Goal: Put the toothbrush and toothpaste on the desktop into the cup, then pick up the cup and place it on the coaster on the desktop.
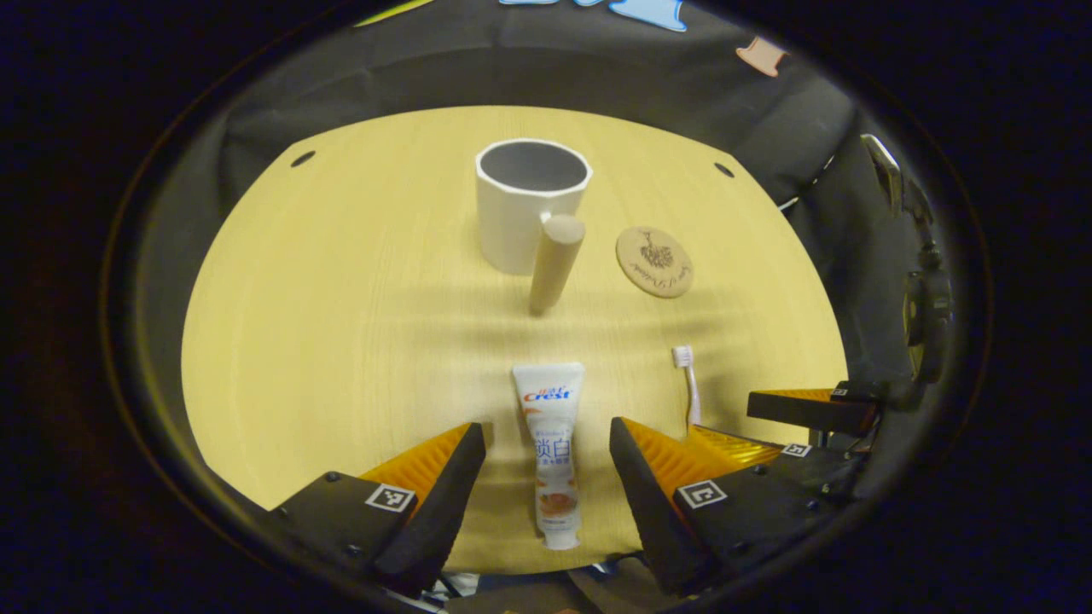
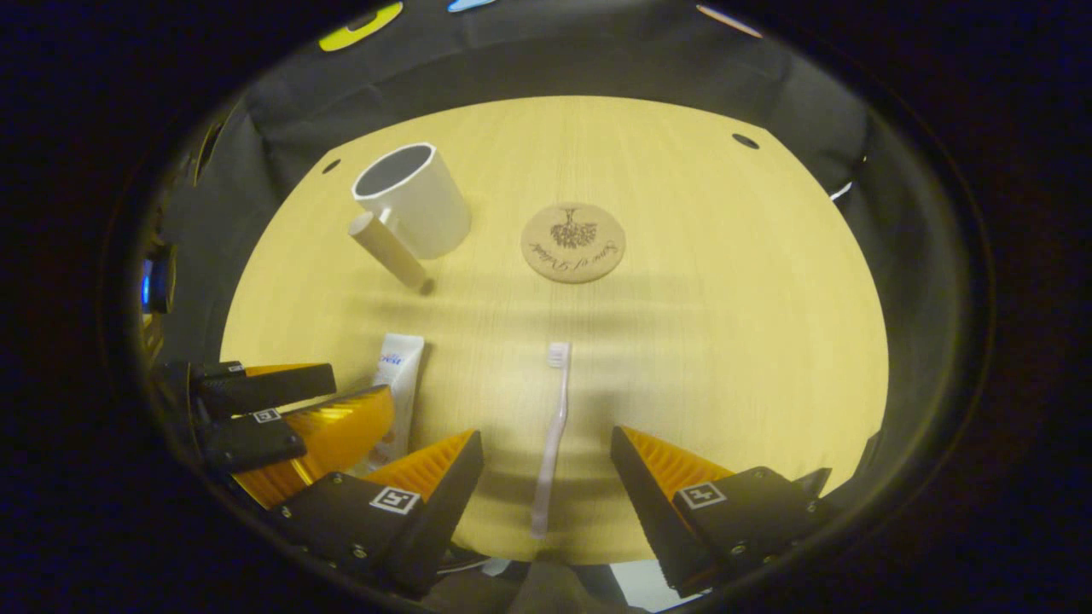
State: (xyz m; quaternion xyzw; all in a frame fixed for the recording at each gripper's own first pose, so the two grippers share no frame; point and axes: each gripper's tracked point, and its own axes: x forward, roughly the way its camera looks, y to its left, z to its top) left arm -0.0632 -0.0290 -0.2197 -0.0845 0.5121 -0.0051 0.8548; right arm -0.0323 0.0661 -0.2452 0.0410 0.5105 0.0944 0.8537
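Left gripper (image 1: pixel 546 465) hangs low over the desktop (image 1: pixel 341 341), fingers spread wide, the toothpaste (image 1: pixel 550 452) flat between them and touching neither. Beyond the toothpaste stands the cup (image 1: pixel 529 205), upright and empty, its wooden handle (image 1: pixel 556 263) pointing back this way. Right of the cup lies the coaster (image 1: pixel 654 261), bare. Nearer than the coaster, the toothbrush (image 2: pixel 553 426) lies flat, bristles toward the coaster, between the parted fingers of the right gripper (image 2: pixel 546 465), untouched.
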